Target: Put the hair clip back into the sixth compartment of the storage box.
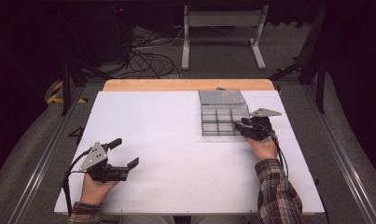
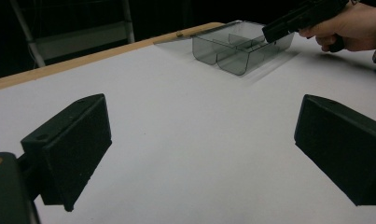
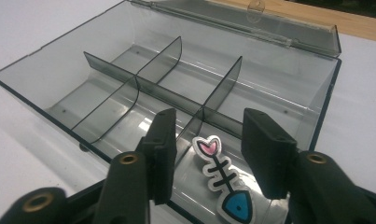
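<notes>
Right gripper view shows a fishbone sticker (image 3: 223, 179) between parted fingers (image 3: 164, 149), inside the box (image 3: 45, 77).

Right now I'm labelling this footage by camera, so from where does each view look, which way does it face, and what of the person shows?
High view: above the person's side, facing forward and down on the white table; both forearms and hands show.
Left gripper view: rides the left gripper, facing across the table between open jaws toward the far hand.
Right gripper view: rides the right gripper, looking down into the compartment box, a fishbone sticker between its parted jaws.
All three share the box.
</notes>
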